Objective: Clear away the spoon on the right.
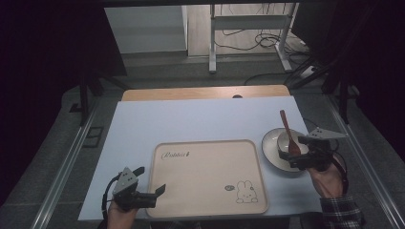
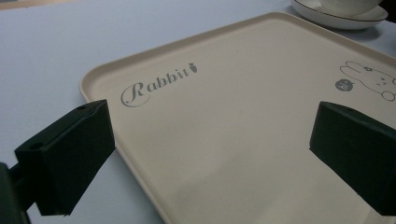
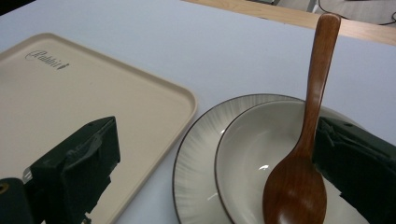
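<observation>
Your right gripper (image 3: 205, 172), jaws wide, sits at the bowl (image 3: 261, 154) on its plate (image 3: 196, 154), right of the tray (image 1: 207, 177). The wooden spoon (image 3: 308, 135) points away from you, seemingly touching one jaw. Your left gripper (image 2: 210, 154) hangs open over the tray's corner.

A metal desk frame (image 1: 248, 36) and loose cables (image 1: 260, 40) occupy the floor beyond.

Spoon (image 3: 303, 154): bowl end cut off by my right gripper view's bottom edge.
Plate (image 2: 341, 16): far side cropped in my left gripper view.
Tray (image 2: 224, 116): rabbit print clipped at right.
</observation>
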A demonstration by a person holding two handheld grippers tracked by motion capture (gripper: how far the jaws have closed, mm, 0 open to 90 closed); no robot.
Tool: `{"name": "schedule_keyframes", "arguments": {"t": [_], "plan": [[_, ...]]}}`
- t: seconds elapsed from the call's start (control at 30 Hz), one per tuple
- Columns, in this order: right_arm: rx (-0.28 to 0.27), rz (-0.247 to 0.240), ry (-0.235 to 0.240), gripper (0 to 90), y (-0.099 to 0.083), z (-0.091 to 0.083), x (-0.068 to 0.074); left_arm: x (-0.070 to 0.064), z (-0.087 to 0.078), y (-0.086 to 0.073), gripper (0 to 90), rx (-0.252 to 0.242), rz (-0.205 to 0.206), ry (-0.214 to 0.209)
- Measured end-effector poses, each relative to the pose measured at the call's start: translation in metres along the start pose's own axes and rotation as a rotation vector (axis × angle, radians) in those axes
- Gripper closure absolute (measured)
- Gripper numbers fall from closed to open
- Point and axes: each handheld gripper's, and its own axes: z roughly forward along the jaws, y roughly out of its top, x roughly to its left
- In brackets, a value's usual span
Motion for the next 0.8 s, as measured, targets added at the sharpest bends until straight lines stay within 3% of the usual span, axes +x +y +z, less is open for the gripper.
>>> {"name": "schedule_keyframes", "arguments": {"t": [0.23, 0.57, 0.8], "plan": [[-0.005, -0.007, -0.004, 1.2, 0.012, 0.009, -0.01, 0.0, 0.0, 0.0, 0.0, 0.001, 0.0, -0.002], [0.001, 0.029, -0.014, 1.2, 0.026, 0.023, -0.023, 0.0, 0.0, 0.0, 0.0, 0.0, 0.003, -0.006], [-0.002, 0.012, -0.015, 2.3, 0.036, 0.032, -0.029, 0.0, 0.0, 0.0, 0.0, -0.003, 0.005, -0.012]]}}
